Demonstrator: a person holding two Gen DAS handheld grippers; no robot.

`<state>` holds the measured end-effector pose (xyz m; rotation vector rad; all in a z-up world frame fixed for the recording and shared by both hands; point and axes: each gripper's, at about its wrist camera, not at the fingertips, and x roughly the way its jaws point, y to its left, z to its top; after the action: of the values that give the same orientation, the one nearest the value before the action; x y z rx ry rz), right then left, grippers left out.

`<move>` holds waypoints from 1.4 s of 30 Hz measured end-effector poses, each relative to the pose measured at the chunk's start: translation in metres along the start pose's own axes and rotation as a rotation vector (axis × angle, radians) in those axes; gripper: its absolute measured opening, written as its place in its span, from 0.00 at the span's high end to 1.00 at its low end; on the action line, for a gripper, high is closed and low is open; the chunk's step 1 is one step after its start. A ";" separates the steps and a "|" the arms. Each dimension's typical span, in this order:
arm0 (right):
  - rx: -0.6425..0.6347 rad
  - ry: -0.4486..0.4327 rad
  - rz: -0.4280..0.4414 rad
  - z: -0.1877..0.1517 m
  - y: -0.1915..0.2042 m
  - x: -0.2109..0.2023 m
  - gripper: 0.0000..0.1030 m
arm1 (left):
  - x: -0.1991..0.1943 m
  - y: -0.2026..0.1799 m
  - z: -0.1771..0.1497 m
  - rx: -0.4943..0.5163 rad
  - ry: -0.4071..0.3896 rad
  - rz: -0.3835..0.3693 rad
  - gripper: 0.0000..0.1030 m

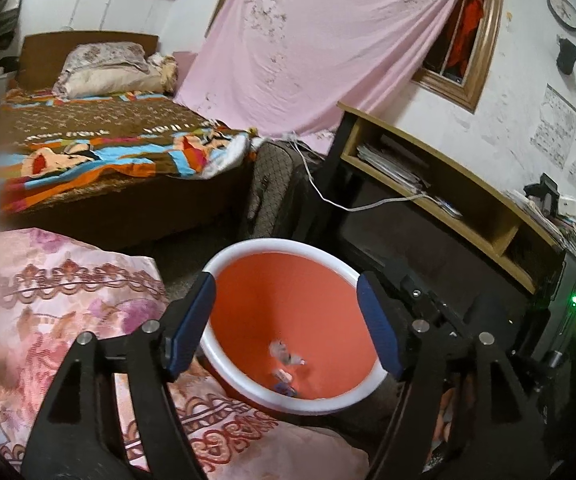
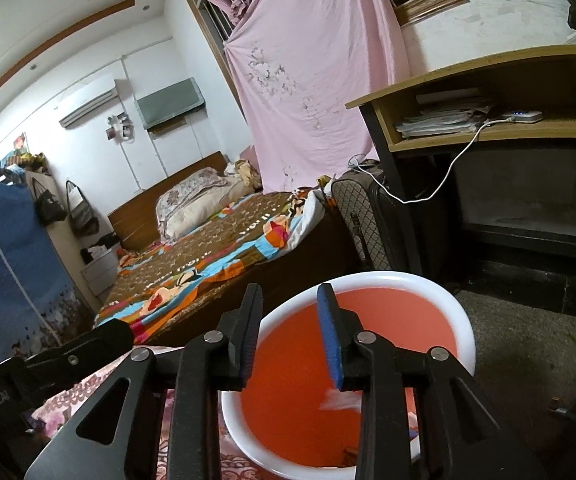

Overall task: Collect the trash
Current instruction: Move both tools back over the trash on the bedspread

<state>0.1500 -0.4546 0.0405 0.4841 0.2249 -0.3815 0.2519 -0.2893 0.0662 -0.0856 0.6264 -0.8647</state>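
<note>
Orange bin (image 1: pixel 288 300) with white rim holds blurred scraps (image 1: pixel 286 364), possibly wrappers. Left gripper (image 1: pixel 288 324) spread wide, empty; right gripper (image 2: pixel 291 332) parted, empty.

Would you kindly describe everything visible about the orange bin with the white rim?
The bin is a round, plastic-looking bucket: orange inside, with a thick white rim. It stands open on the floor against the floral bedding, below the desk. A few small scraps lie at its bottom. Both open tools hover above it, touching nothing.
</note>
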 end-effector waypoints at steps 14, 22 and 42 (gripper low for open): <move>-0.045 0.004 0.085 -0.003 0.020 0.005 0.58 | -0.047 0.025 -0.006 -0.009 -0.132 0.157 0.33; -0.087 -0.012 0.122 -0.005 0.038 0.002 0.34 | -0.075 0.044 -0.015 -0.032 -0.224 0.265 0.16; -0.212 -0.194 0.344 -0.032 0.118 -0.042 0.00 | -0.173 0.093 -0.051 -0.070 -0.459 0.650 0.11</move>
<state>0.1561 -0.3298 0.0733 0.2673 -0.0086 -0.0654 0.2044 -0.0926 0.0778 -0.1295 0.2198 -0.1768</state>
